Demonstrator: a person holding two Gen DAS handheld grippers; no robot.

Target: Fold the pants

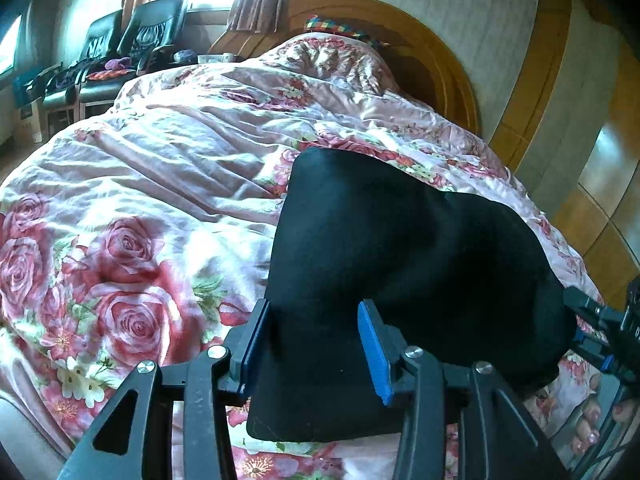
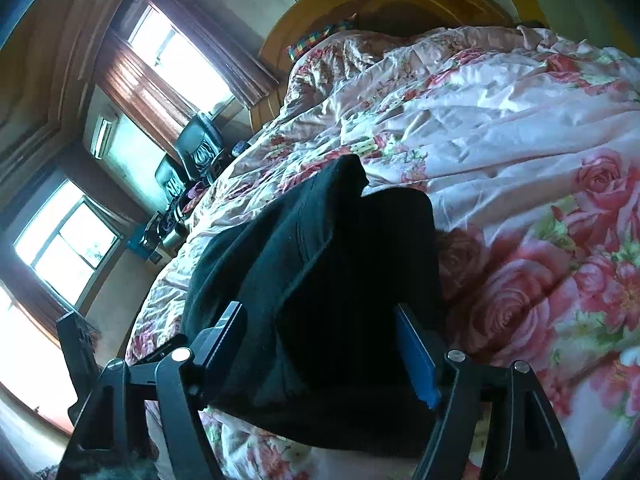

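Black pants (image 1: 400,264) lie bunched in a folded heap on the floral quilt (image 1: 160,160) near the bed's front edge. My left gripper (image 1: 316,344) is open, its blue-padded jaws standing wide on either side of the pants' near left end. The right gripper (image 1: 600,332) shows at the right edge of the left wrist view, at the heap's right end. In the right wrist view the pants (image 2: 312,280) fill the middle, with seams showing on the upper layer. My right gripper (image 2: 320,352) is open, jaws wide around the pants' near edge.
The pink rose-printed quilt (image 2: 520,140) covers the whole bed. A curved wooden headboard (image 1: 420,32) stands at the far end. Black armchairs (image 1: 120,48) with clutter stand by the windows to the left. Bare toes (image 1: 588,428) show at the lower right.
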